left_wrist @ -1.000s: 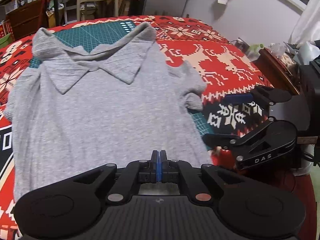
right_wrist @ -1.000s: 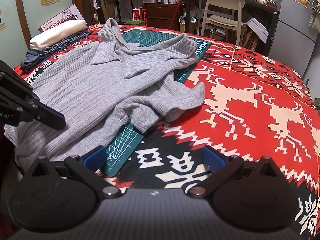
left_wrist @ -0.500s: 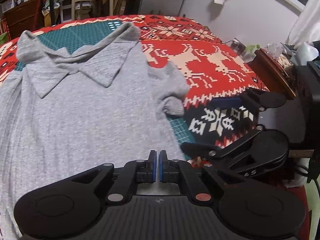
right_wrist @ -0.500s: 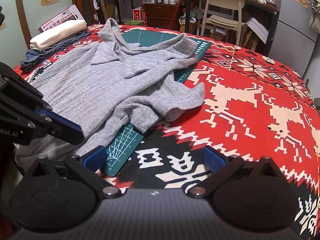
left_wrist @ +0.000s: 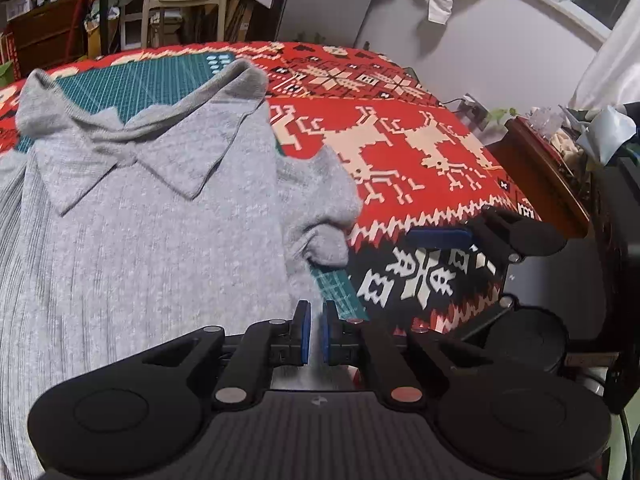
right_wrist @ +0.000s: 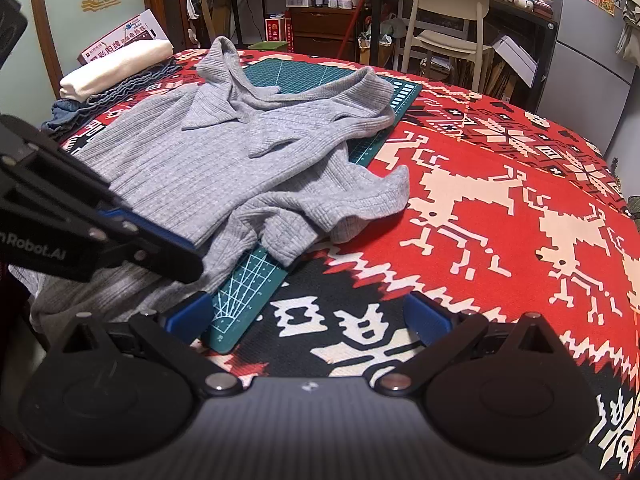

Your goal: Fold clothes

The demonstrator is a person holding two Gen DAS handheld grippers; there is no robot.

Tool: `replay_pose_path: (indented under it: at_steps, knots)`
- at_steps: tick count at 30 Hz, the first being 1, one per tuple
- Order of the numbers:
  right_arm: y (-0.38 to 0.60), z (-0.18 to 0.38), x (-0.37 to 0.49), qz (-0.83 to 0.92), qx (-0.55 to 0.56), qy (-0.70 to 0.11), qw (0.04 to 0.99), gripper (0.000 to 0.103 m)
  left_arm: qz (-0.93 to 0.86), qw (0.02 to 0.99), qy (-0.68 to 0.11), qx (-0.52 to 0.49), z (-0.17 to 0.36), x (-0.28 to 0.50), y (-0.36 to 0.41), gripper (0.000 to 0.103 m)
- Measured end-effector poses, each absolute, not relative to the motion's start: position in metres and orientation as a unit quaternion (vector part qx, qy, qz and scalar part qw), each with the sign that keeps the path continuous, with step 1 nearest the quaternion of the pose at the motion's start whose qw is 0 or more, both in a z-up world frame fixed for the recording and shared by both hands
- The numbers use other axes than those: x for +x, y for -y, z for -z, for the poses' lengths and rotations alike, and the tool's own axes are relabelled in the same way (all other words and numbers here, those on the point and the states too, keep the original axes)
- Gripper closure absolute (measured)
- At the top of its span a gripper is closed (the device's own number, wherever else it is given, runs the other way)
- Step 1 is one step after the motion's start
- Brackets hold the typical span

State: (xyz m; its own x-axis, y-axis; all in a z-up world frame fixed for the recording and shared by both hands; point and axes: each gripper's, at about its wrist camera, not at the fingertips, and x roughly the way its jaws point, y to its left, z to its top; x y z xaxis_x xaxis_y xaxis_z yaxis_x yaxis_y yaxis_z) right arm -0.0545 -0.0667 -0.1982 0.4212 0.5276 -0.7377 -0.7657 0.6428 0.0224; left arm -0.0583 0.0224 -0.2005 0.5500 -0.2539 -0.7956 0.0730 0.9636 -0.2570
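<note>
A grey ribbed polo shirt (left_wrist: 152,240) lies face up and spread on a green cutting mat (left_wrist: 160,76), with its collar at the far end. Its right sleeve (right_wrist: 340,208) is bunched on the mat's edge. My left gripper (left_wrist: 315,330) sits low over the shirt's near right hem. Its blue pads stand a narrow gap apart, with grey cloth showing between and below them. My right gripper (right_wrist: 308,316) is wide open just above the patterned tablecloth (right_wrist: 480,184), beside the mat's near corner (right_wrist: 232,320), and holds nothing.
A stack of folded clothes (right_wrist: 116,68) lies at the far left of the table. A white chair (right_wrist: 444,20) and cluttered shelves stand beyond the table. A wooden side table (left_wrist: 540,168) is off the right edge.
My left gripper's pads were pressed together a second ago and have parted slightly. That gripper has slid to the right along the hem toward the right gripper, which has stayed still.
</note>
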Motion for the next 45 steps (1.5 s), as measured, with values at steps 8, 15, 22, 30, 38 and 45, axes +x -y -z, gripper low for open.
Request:
replay_pose_path:
  at_steps: [8,15,22,30,38,45]
  knots:
    - [0.066,0.199,-0.055,-0.39,-0.161,-0.369,0.828,0.001,0.082,0.869,-0.474,-0.116,0.197,-0.072,-0.055,0.099]
    - [0.065,0.198,-0.055,-0.39,-0.161,-0.369,0.828,0.001,0.056,0.864,-0.485,-0.123,0.192,-0.086,-0.082,0.099]
    - [0.064,0.199,-0.055,-0.39,-0.161,-0.368,0.829,0.001,0.031,0.869,-0.475,-0.132,0.177,-0.105,-0.111,0.099]
    - [0.062,0.199,-0.053,-0.388,-0.163,-0.372,0.827,0.001,-0.007,0.868,-0.473,-0.152,0.174,-0.117,-0.146,0.096]
    - [0.058,0.187,-0.055,-0.359,-0.149,-0.379,0.84,0.007,-0.05,0.869,-0.469,-0.149,0.178,-0.124,-0.182,0.096]
    - [0.04,0.176,-0.054,-0.322,-0.091,-0.389,0.858,0.046,-0.069,0.881,-0.444,-0.147,0.177,-0.132,-0.207,0.088]
